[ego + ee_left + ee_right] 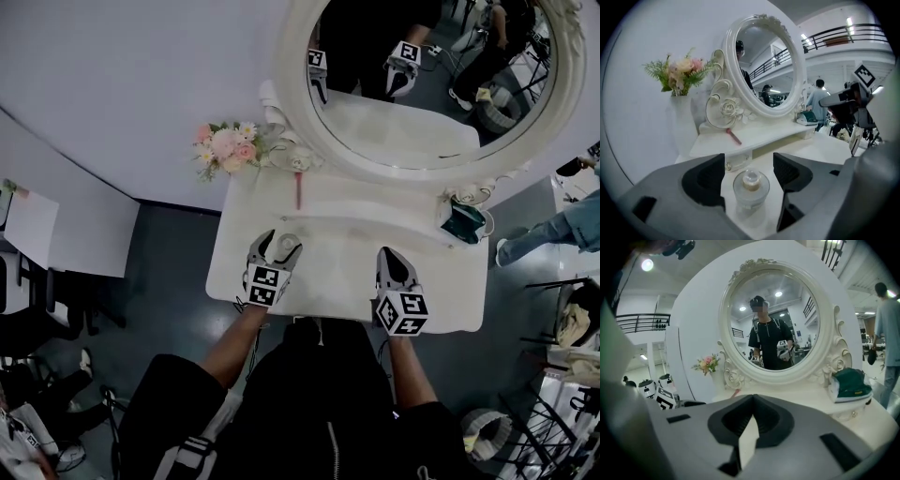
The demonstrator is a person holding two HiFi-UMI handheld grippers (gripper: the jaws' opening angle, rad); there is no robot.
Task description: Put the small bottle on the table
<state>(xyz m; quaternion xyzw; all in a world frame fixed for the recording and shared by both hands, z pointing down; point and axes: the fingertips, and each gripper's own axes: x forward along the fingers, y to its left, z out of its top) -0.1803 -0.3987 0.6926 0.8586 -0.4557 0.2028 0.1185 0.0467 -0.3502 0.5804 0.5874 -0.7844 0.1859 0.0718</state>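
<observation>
Clear glass, round-bodied and topped with a small amber stopper, the small bottle (pixel 751 188) stands upright on the white dressing table (pixel 342 281). It sits toward the front left, just ahead of a shallow drawer with a tiny metal knob (pixel 728 165). Its base rests flat on the tabletop, so the placing itself looks done.

The left gripper (pixel 750 161) brackets the bottle. Its two dark pads stand apart on either side, with a visible gap to the glass on each, so the fingers are released and grip nothing. That spread probably serves to let the gripper draw away without tipping the bottle.

The right gripper (pixel 752 398) hovers over the table's front right part, well apart from the bottle. Its jaws are clenched tip to tip on nothing, and it seems parked, with no share in this step.

Behind, on the raised shelf, lie a slim pink stick (pixel 299 192) and a dark green box (pixel 462 223). Above them is the oval mirror in its ornate white frame (pixel 291 94), and a pink-and-white bouquet (pixel 225 145) stands just beside the mirror's left side.
</observation>
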